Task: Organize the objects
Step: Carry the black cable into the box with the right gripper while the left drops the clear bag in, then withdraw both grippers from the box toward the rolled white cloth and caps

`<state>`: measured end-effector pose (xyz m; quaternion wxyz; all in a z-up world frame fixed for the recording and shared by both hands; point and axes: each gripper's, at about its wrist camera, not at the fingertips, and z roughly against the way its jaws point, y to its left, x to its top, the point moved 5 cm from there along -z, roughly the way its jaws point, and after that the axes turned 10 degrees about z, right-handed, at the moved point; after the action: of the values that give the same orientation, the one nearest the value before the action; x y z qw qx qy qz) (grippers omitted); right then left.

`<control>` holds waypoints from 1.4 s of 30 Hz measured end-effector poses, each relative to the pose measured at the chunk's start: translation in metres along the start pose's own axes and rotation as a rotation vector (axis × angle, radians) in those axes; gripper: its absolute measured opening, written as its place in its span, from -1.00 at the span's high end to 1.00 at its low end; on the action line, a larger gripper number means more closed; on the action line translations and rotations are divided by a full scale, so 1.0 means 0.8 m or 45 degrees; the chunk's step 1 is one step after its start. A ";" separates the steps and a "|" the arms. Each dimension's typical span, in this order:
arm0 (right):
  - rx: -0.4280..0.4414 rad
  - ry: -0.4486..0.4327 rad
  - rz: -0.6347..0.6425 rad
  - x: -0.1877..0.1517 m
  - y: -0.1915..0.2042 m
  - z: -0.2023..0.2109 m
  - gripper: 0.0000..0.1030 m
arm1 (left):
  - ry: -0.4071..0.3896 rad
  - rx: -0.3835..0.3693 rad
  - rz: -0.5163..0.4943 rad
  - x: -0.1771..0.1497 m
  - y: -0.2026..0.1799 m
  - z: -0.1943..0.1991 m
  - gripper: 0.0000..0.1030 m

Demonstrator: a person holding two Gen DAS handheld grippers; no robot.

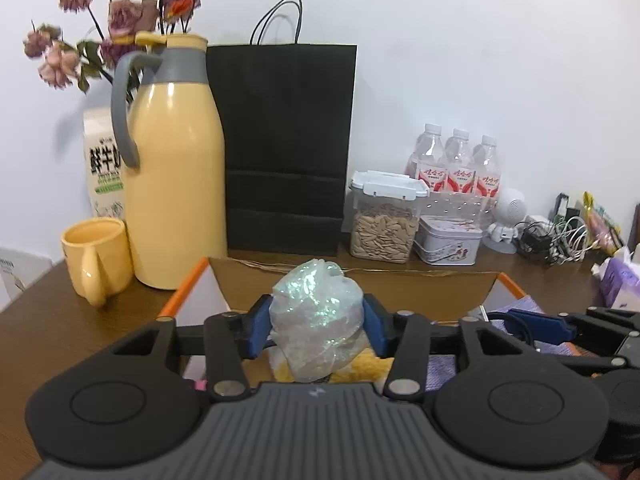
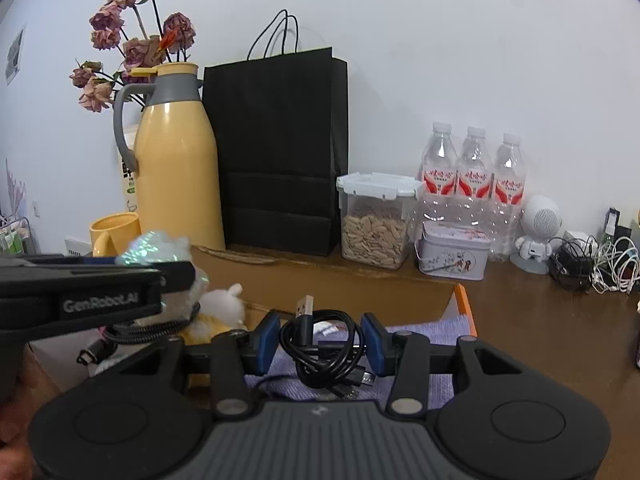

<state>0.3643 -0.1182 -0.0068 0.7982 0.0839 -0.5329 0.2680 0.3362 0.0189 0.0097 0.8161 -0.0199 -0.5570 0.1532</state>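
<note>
- An iridescent crumpled plastic wrap sits between the blue pads of the left gripper, above the open cardboard box; whether the pads press on it or have let go cannot be told.
- The right gripper is clenched on a coiled black USB cable, its blue pads touching the coil on both sides, over a purple cloth lying in the same box.
- In the right wrist view the box also holds a white and yellow plush toy and a braided cable near its left wall; the box rim has an orange edge.
- The box rests on a dark brown wooden table set against a plain white wall.
- Behind the box, from the left: a yellow mug, a yellow thermos jug with a grey handle, and a black paper bag with cord handles.
- A milk carton with Chinese characters stands behind the jug, with dried pink roses above it.
- Right of the bag, a clear canister with a white clip lid holds pale seeds; a small printed tin lies just beside it.
- Three water bottles with red labels stand behind the tin.
- Farther right are a white astronaut figure and a tangle of chargers and white cables.
- The side of the left gripper reads "GenRobot.AI" in the right wrist view.
</note>
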 end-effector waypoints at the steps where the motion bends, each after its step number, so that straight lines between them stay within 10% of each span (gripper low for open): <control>1: 0.000 0.006 -0.008 -0.002 -0.002 0.000 0.15 | -0.003 0.010 -0.004 -0.001 0.000 0.001 -0.30; 3: -0.005 0.018 -0.023 -0.005 -0.006 0.000 0.04 | -0.014 0.020 -0.010 -0.001 0.001 0.003 -0.72; 5: -0.009 0.021 -0.035 -0.008 -0.009 0.003 -0.60 | -0.030 0.048 -0.027 0.000 0.001 0.006 -0.95; 10: -0.016 0.005 -0.062 -0.010 -0.015 0.013 -0.98 | -0.059 0.082 -0.031 0.002 0.006 0.011 -1.00; 42: -0.022 -0.024 -0.020 -0.010 -0.018 0.107 -1.00 | -0.044 0.008 -0.044 0.004 0.018 0.097 -1.00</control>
<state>0.3005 -0.1691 0.0238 0.7959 0.0838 -0.5420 0.2562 0.2633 0.0225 0.0394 0.8089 -0.0049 -0.5707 0.1412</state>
